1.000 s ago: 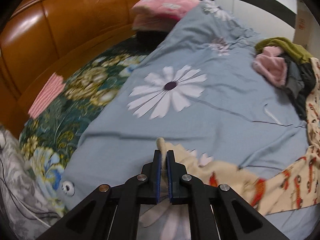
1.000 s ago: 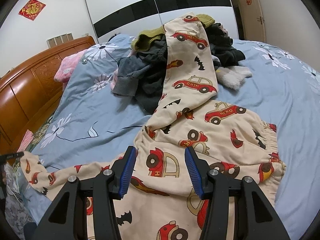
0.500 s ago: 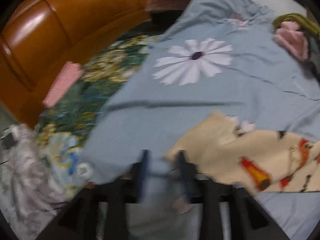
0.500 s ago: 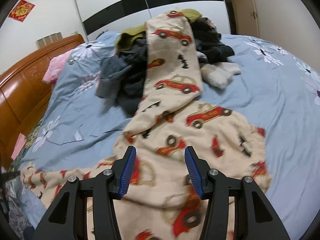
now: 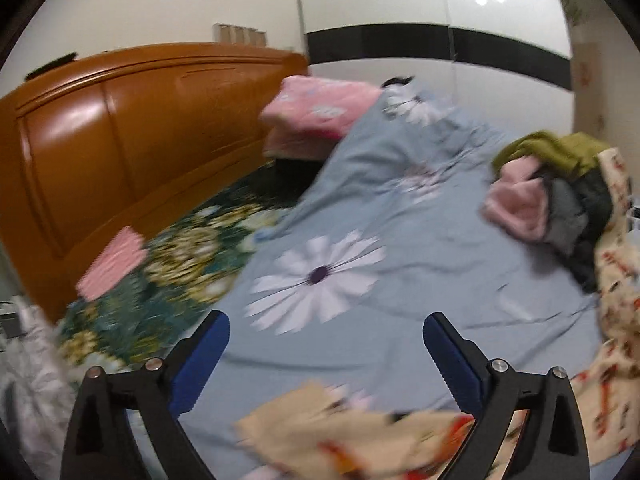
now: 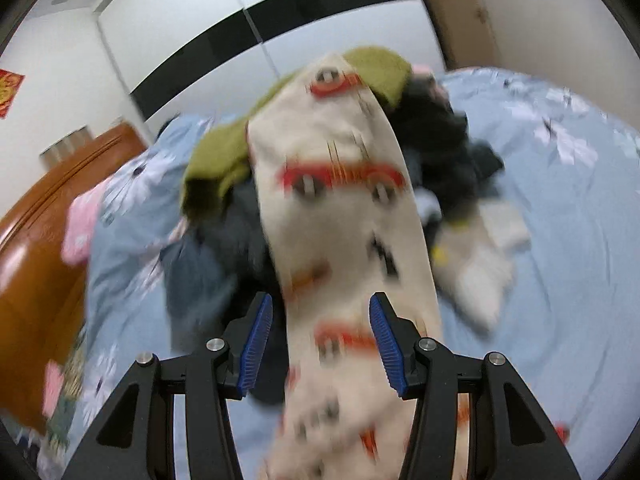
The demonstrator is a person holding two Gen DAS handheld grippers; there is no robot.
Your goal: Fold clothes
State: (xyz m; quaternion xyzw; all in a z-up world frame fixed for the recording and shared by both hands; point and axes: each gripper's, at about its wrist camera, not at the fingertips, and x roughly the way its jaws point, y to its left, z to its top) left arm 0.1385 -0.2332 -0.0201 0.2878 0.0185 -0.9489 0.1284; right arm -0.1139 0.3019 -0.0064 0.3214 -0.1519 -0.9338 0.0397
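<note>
Left tool spread wide, holding nothing, over the bed; one end of the car-print pants lies just below and ahead of it. Right tool spread, empty, straddling the other pant leg, whose long axis runs straight away from it up onto the clothes pile. Right tool is nearer that leg.

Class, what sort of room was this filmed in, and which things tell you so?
Most likely a home bedroom: a wooden headboard, a floral blue duvet with a pink pillow, and a heap of clothes.
</note>
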